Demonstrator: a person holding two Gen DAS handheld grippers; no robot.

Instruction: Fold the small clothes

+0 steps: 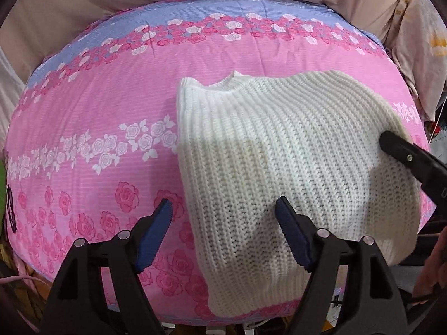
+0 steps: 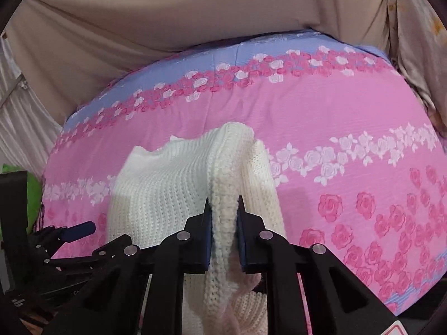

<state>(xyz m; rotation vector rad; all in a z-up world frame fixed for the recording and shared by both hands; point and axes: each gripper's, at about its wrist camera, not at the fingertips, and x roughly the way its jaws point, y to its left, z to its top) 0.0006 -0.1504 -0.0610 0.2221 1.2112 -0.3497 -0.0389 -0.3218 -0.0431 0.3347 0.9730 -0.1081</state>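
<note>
White knit sweater (image 1: 293, 150) lies on pink rose-print bedspread (image 1: 111, 106), collar away from cams. R gripper (image 2: 223, 203) pinched on a raised fold at its edge. L gripper (image 1: 223, 209) wide apart, hovering over hem, holding nothing.

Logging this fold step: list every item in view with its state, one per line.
white knit sweater: lying on the bedsheet, one edge lifted and bunched.
right gripper: shut on the sweater's raised fold.
left gripper: open, holding nothing, over the sweater's edge.
pink floral bedsheet: spread out.
</note>
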